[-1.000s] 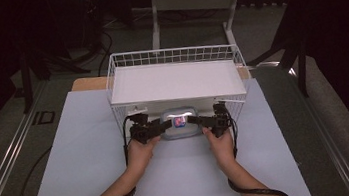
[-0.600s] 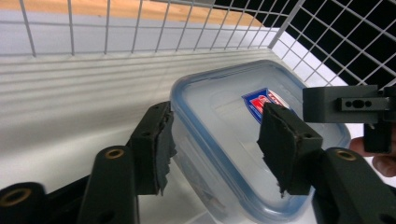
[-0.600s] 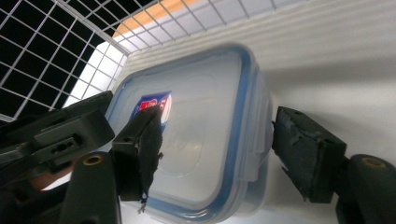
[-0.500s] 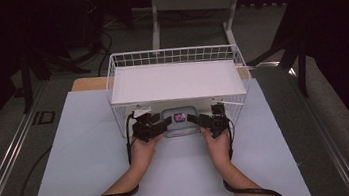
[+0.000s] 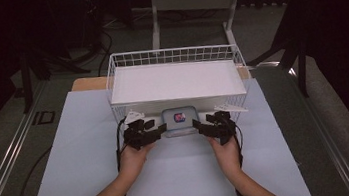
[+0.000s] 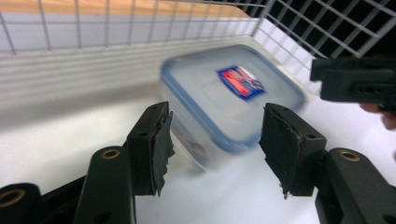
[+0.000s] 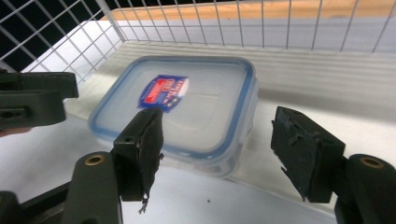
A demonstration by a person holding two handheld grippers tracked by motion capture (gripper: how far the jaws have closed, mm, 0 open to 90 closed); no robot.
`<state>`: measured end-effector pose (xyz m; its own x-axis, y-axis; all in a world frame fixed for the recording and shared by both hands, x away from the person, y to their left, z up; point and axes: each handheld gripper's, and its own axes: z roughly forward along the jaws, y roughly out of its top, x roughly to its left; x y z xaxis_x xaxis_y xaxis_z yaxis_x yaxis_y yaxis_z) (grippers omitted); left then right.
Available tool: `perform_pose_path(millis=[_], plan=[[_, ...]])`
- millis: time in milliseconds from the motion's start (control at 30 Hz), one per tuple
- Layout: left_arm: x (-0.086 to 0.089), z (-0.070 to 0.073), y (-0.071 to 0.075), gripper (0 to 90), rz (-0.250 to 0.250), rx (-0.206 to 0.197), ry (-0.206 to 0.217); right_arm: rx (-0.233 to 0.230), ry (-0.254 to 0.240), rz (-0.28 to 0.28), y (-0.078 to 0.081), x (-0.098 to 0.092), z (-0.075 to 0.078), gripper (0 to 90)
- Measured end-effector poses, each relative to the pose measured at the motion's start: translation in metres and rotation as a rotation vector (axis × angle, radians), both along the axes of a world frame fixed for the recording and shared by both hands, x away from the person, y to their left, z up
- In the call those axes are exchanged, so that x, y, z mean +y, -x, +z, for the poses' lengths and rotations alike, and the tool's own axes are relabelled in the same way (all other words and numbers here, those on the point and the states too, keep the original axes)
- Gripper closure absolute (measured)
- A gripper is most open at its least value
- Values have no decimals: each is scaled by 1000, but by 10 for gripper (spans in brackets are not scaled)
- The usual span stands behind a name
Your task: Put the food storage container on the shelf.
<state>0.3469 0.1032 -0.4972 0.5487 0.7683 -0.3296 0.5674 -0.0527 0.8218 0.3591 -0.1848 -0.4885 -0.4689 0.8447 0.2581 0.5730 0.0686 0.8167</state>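
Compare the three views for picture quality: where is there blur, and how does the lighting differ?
Left gripper view: the lidded container is smeared by motion blur, while the left gripper stays sharp. Right gripper view: container and label are crisp and evenly lit. High view: the white table and wire basket are bright, the surroundings nearly black.

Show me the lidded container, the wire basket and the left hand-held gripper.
container (image 7: 187, 116), right gripper view, middle of lid
basket (image 5: 172, 55), high view, far rim
left hand-held gripper (image 6: 215, 144), left gripper view, between fingertips
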Motion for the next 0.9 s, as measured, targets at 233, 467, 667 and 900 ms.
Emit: perform_pose_path(millis=[233, 467, 667, 900], plan=[[3, 10, 22, 386, -121, 6, -15, -24, -14, 51, 17, 2, 12, 361], [20, 20, 42, 244, -149, -21, 2, -10, 9, 58, 30, 8, 9, 465], [28, 18, 55, 18, -142, -95, -44, 12, 65, 143, 38, 23, -6, 725], [32, 2, 55, 18, -122, -92, -68, 13, 128, 146, 32, 33, -18, 900]])
